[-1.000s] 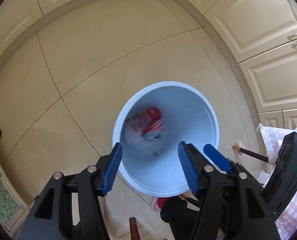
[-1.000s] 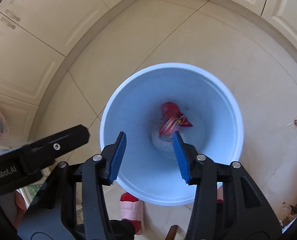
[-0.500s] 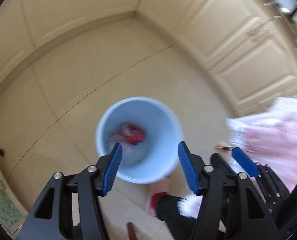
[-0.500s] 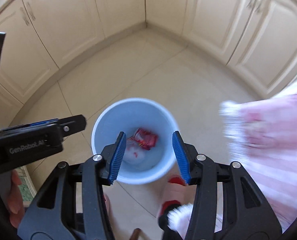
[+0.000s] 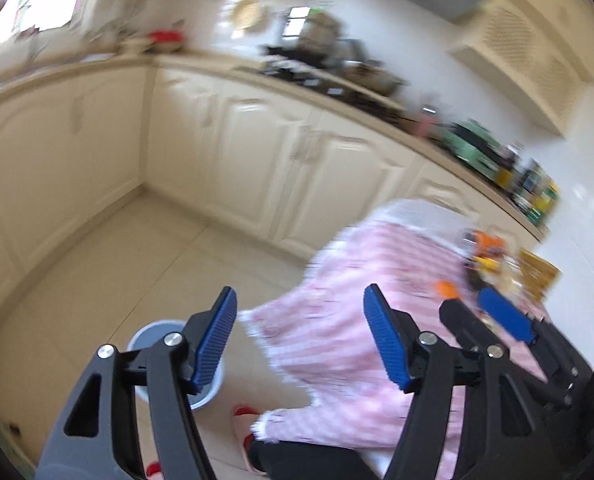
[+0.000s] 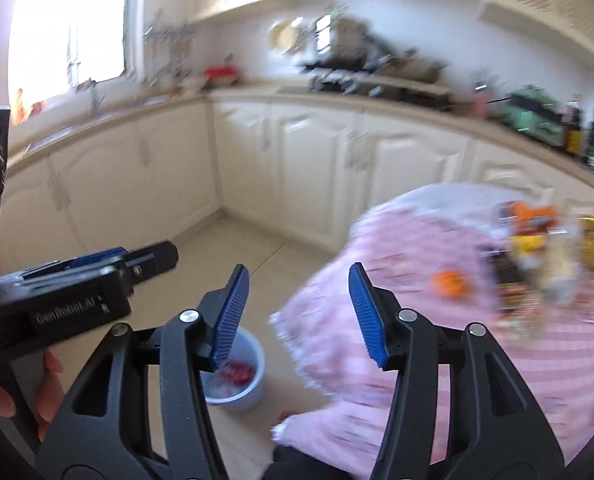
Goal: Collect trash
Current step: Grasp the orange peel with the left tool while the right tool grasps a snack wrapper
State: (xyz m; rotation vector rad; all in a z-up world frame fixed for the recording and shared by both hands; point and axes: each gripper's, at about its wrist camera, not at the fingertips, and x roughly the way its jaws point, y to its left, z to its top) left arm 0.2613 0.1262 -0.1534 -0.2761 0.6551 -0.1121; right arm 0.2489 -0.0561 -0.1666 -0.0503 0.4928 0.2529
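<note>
- One light blue bin (image 6: 237, 376) is sitting on the floor (image 6: 233, 256), low in both views, partly hidden behind the left finger of each gripper.
- Red trash (image 6: 241, 372) and something white are lying at the bottom of the bin, seen in the right wrist view; it is too blurry to tell what they are.
- The left gripper (image 5: 299, 338) is hanging in the air above the floor, with its blue fingers (image 5: 215, 340) spread wide and nothing between them.
- The right gripper (image 6: 295, 314) is also hanging in the air, with its blue fingers (image 6: 367, 316) spread wide and holding nothing.
- Both grippers are well apart from the bin and are pointing across the room toward the cupboards.
- A worktop with a pink striped cloth (image 6: 497, 340) is standing just to the right of the bin, and the cloth is hanging down over its edge.
- Orange things (image 6: 451, 282) and other blurry packs (image 6: 537, 252) are lying on the cloth, toward the far right side.
- Cream cupboards (image 5: 257, 152) are running along the walls behind, meeting in a corner.
- A long kitchen worktop (image 6: 397, 106) is sitting on top of the cupboards, and pots and bottles are standing on it, all blurry.
- A person's hand (image 6: 21, 392) is holding the left gripper, seen at the left edge of the right wrist view.
</note>
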